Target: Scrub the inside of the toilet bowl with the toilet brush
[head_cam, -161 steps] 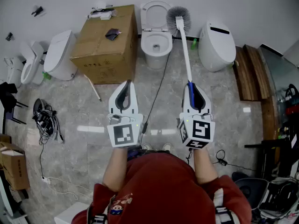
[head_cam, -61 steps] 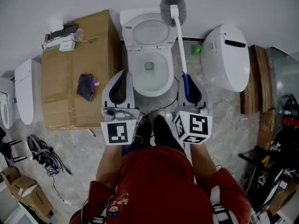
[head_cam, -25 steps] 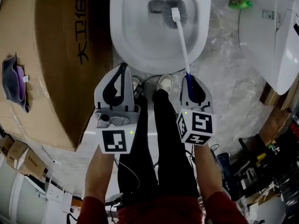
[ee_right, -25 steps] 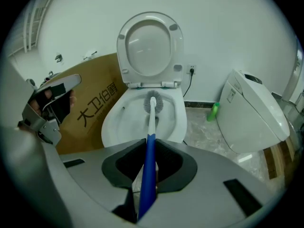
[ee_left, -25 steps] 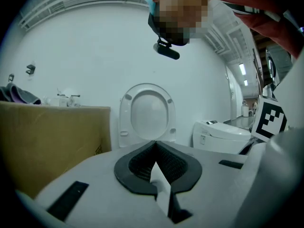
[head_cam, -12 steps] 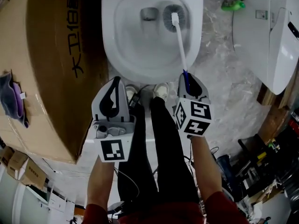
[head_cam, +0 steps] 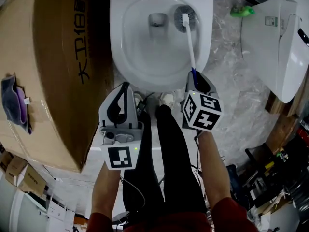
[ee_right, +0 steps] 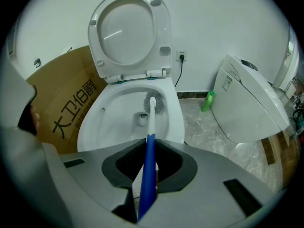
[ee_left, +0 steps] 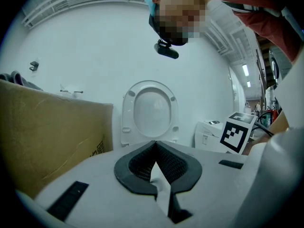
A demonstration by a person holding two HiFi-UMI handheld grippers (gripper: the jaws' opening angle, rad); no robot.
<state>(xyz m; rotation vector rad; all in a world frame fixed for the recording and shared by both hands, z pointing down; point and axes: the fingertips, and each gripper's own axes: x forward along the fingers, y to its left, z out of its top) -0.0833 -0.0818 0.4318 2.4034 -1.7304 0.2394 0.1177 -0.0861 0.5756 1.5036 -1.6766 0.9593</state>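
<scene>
The right gripper [head_cam: 195,77] is pinching the blue grip of the white-shafted, grey-bristled toilet brush [head_cam: 189,42] between its fingers, the brush head sitting inside the white ceramic toilet bowl [head_cam: 120,62] beside the drain. The left gripper [head_cam: 122,91] is hovering before the bowl's rim, fingers pressed together

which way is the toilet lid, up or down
Up: the lid stands raised behind the bowl, leaving the bowl open with the toilet brush reaching inside.

The toilet bowl [head_cam: 135,57] fills the top centre of the head view, with the toilet brush [head_cam: 185,18] inside it at upper right. A cardboard box [head_cam: 53,81] stands left, another toilet [head_cam: 277,47] right, and a bottle [head_cam: 241,11] between.
</scene>
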